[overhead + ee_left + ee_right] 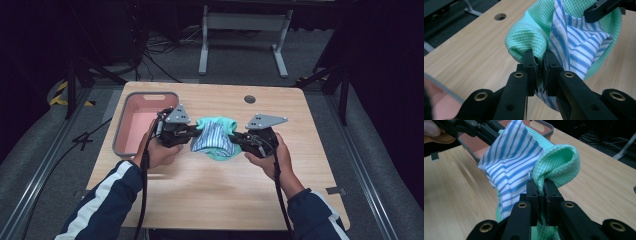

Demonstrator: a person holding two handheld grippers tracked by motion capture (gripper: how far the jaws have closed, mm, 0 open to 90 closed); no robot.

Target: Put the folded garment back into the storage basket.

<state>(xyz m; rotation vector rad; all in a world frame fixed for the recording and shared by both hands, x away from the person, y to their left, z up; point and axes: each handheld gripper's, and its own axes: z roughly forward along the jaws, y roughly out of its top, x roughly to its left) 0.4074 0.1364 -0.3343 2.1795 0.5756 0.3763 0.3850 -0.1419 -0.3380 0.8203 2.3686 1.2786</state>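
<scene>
Both tools clamped on cloth — left tool (192, 131) and right tool (239, 138) hold the green towel (218, 153) with striped cloth (212, 138) above the counter (200, 185). Likely mid-carry; pink bin (131, 145) seems next — needs matched travel.

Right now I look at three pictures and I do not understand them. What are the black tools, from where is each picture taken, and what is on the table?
There is no robot here. A person holds a hand tool in each hand: the left gripper and the right gripper, each with two black jaws. The high view comes from a fixed camera above the wooden table. The other two pictures come from small cameras riding on each gripper, looking along its jaws. Both grippers are shut on one bundle of cloth, lifted between them: a green waffle towel with a blue-striped white cloth tucked inside it. On the table's left side lies a pink tray with a grey rim; it looks empty. A round hole is near the far edge.
</scene>
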